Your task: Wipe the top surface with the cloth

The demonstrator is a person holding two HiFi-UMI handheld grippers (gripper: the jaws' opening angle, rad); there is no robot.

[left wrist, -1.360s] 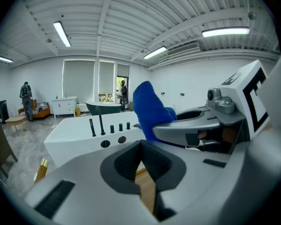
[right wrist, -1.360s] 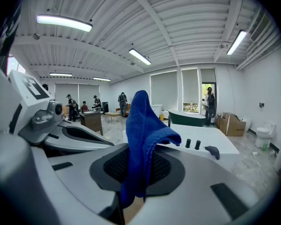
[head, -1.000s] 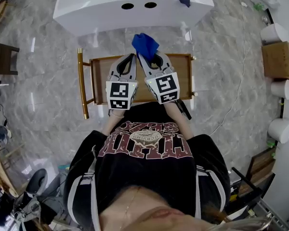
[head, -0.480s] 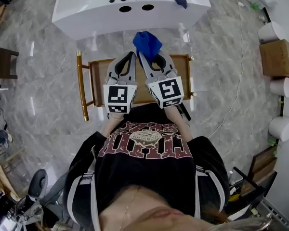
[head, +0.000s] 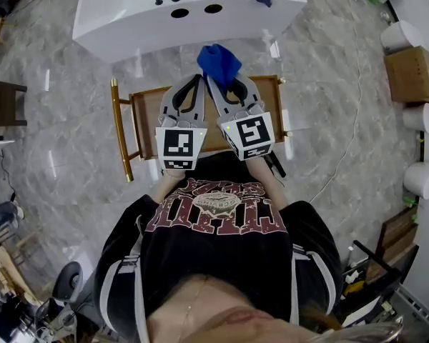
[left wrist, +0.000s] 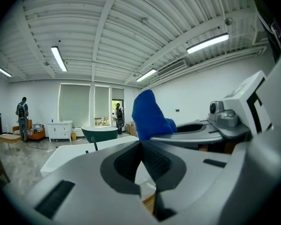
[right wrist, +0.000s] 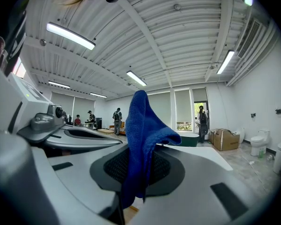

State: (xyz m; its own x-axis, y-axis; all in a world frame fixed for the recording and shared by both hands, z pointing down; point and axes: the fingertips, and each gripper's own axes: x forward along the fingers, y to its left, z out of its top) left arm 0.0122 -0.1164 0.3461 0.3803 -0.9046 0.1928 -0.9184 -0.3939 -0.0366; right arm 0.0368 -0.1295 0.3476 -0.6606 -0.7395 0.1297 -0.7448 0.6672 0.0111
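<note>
Pinching blue cloth (right wrist: 141, 139) in R gripper (head: 211, 79), L gripper (left wrist: 141, 143) closed

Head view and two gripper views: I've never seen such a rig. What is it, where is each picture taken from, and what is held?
A person holds a two-jaw tool in each hand. The head view comes from a camera on the person's head, looking down; each gripper view comes from a camera riding on that tool. The right hand-held gripper is shut on a blue cloth. The left hand-held gripper is shut, with nothing in it. Below them is a wooden-topped stand; beyond it, a white tub.
</note>
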